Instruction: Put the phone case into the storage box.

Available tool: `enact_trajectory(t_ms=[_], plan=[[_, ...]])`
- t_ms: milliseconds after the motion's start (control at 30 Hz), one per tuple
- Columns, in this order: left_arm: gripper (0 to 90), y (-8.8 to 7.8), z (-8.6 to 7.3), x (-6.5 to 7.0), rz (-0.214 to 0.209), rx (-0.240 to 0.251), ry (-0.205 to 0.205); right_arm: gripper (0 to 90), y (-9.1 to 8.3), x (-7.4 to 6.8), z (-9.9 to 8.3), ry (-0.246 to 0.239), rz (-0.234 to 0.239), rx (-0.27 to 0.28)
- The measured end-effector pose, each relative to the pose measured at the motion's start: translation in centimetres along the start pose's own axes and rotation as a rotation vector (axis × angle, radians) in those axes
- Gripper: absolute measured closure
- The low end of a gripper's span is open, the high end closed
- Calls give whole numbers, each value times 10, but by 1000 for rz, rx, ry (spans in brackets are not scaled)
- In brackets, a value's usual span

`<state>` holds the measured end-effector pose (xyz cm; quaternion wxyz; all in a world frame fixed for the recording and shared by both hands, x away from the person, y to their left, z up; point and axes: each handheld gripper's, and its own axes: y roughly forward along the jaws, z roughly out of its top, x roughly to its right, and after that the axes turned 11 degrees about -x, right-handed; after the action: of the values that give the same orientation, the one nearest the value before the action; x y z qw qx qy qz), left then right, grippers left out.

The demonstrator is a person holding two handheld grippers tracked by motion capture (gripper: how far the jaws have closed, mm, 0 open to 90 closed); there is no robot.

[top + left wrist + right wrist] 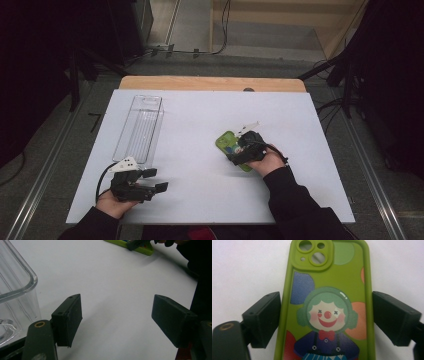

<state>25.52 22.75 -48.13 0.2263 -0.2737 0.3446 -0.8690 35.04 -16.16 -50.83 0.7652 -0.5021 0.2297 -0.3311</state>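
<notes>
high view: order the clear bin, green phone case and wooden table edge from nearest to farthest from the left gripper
1. clear bin, just beyond the left gripper, on the table's left.
2. green phone case, off to the right, under the right gripper.
3. wooden table edge, along the far side.

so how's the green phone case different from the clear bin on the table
The phone case is opaque green with a clown picture, while the clear bin is see-through and plain. The case lies low and flat; the bin is a taller, longer, open-topped box. The case sits between the jaws of the right gripper; the bin stands apart, close to the left gripper. Both rest on the white table.
</notes>
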Motion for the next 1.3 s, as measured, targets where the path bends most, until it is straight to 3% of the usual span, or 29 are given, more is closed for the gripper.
enact_trajectory(t_ms=[267,833,1067,1200,1300], plan=[[249,0,0,0,3,-2,0,119,1,-1,-5,-7,-11,35],[249,0,0,0,-5,-1,-2,141,-1,3,-4,13,19,33],[249,-1,0,0,-9,1,-11,141,-11,6,-4,46,58,64],[249,0,1,0,-8,0,-14,142,-24,10,-5,99,104,91],[249,0,1,0,-9,-6,-11,141,-28,11,-6,108,107,100]])
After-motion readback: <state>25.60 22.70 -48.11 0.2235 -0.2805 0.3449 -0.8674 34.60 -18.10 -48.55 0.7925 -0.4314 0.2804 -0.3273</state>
